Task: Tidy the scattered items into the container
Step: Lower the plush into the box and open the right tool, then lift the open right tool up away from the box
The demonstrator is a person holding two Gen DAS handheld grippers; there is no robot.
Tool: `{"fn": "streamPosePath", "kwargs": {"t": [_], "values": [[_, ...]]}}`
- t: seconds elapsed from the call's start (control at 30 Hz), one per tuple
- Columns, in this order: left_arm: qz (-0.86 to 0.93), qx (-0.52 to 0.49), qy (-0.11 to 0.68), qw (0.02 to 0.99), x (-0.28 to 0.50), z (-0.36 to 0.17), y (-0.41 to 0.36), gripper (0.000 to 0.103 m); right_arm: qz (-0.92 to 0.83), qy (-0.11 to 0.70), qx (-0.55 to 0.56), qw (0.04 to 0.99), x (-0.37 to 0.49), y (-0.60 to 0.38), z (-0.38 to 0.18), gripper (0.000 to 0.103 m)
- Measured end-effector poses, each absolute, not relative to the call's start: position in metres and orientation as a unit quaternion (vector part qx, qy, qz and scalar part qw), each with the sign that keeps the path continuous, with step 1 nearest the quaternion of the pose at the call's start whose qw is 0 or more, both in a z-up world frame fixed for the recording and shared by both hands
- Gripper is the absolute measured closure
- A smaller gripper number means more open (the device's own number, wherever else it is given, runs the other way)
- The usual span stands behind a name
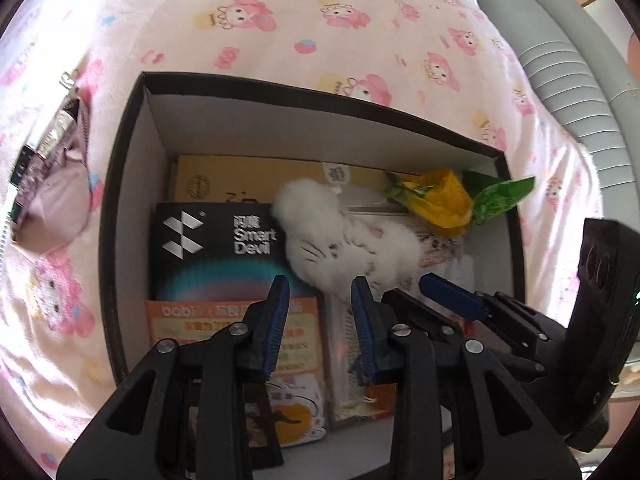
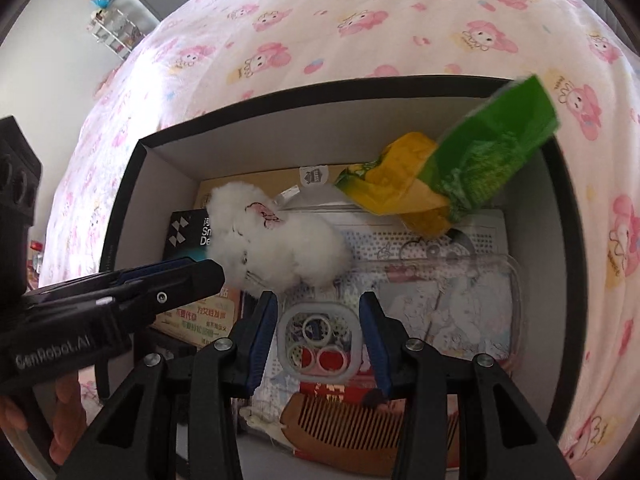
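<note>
A dark-rimmed cardboard box with white inner walls is sitting on a bed covered by a pink cartoon-print sheet. Both grippers are hanging over its open top, pointing steeply downward.

The left gripper is holding its blue-padded fingers apart, with nothing between them. The right gripper is likewise standing with its jaws apart and empty; below the gap, a small square case of coloured rings is lying on the box floor.

Inside the box, a white fluffy plush toy is resting near the middle, lying partly over a black "Smart Devil" package. A yellow-and-green snack packet is leaning in the far right corner, its green end rising to the rim. A tan carton is lying flat along the far wall. An orange printed packet is sitting at the near left, a clear printed pouch at the right, and a wooden comb at the near edge.

Outside the box, at the left, a pinkish pouch is lying on the sheet. A person's hand is showing beneath the left gripper's body.
</note>
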State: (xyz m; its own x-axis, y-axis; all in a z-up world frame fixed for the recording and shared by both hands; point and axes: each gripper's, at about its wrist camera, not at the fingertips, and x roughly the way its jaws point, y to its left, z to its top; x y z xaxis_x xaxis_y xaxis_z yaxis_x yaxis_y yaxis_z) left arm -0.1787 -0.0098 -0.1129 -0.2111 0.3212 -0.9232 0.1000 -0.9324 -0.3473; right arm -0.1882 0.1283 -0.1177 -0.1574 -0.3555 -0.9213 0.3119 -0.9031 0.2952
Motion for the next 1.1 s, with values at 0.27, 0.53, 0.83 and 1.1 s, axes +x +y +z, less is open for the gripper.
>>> {"fn": "streamPosePath", "kwargs": {"t": [0.27,0.53,0.83,1.1], "values": [[0.748,-0.625,-0.211,0.068,-0.184,-0.121,-0.026,0.071,-0.792,-0.016,0.581,0.186,-0.214,0.118,-0.113,0.064],[0.752,-0.614,-0.222,0.090,-0.194,-0.108,-0.023,0.070,-0.802,-0.046,0.563,0.192,-0.198,0.144,-0.100,0.064],[0.795,-0.578,-0.177,0.053,-0.225,-0.095,-0.025,0.070,-0.797,-0.049,0.559,0.223,-0.215,0.130,-0.096,0.066],[0.765,-0.602,-0.217,0.076,-0.226,-0.110,-0.027,0.070,-0.785,-0.045,0.576,0.223,-0.237,0.101,-0.116,0.068]]}}
